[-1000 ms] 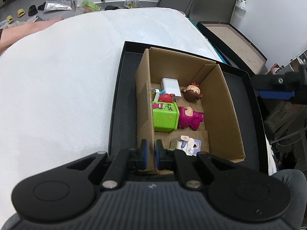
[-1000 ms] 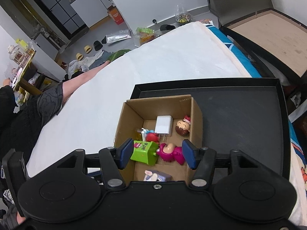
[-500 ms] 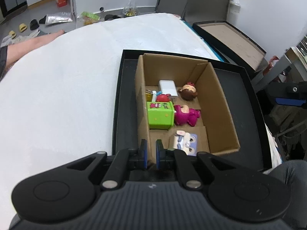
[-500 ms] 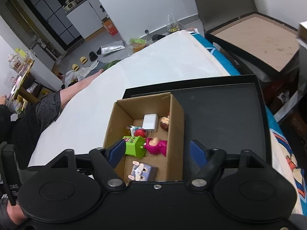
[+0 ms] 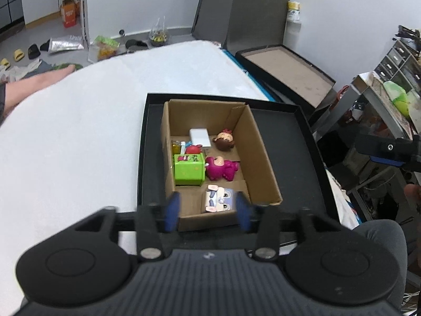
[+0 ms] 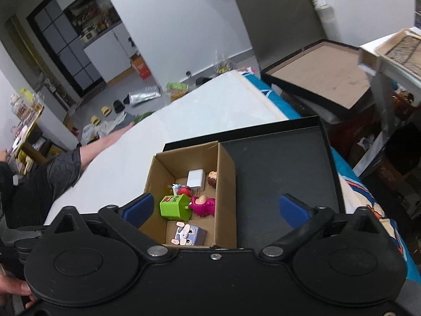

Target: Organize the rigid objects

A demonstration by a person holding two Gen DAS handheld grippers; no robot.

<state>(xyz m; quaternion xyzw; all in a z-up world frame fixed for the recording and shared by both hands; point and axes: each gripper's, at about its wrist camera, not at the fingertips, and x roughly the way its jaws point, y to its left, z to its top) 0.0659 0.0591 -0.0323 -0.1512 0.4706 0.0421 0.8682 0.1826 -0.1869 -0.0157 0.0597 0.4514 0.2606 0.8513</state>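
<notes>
An open cardboard box point(image 5: 259, 152) stands in the left part of a black tray point(image 5: 286, 142). Inside lie a white charger point(image 5: 200, 137), a brown-haired doll head point(image 5: 225, 141), a red toy point(image 5: 193, 149), a green box point(image 5: 189, 169), a pink figure point(image 5: 221, 168) and a grey-blue bunny cube point(image 5: 218, 202). My left gripper point(image 5: 208, 212) hovers above the box's near wall, its jaws opening with nothing gripped. My right gripper point(image 6: 215, 206) hangs over the same box point(image 6: 226, 173) and tray point(image 6: 279, 173), its jaws opening wide and holding nothing.
The tray rests on a white padded surface point(image 5: 79, 131). A second black tray with a brown inside point(image 5: 286, 71) lies beyond the far right edge. A person's arm point(image 5: 26, 87) rests at the left edge. Cluttered shelves point(image 5: 389, 100) stand at the right.
The left jaws have gone from shut to partly open, and the right jaws have spread much wider. Both grippers have risen and drawn back, so the box looks smaller.
</notes>
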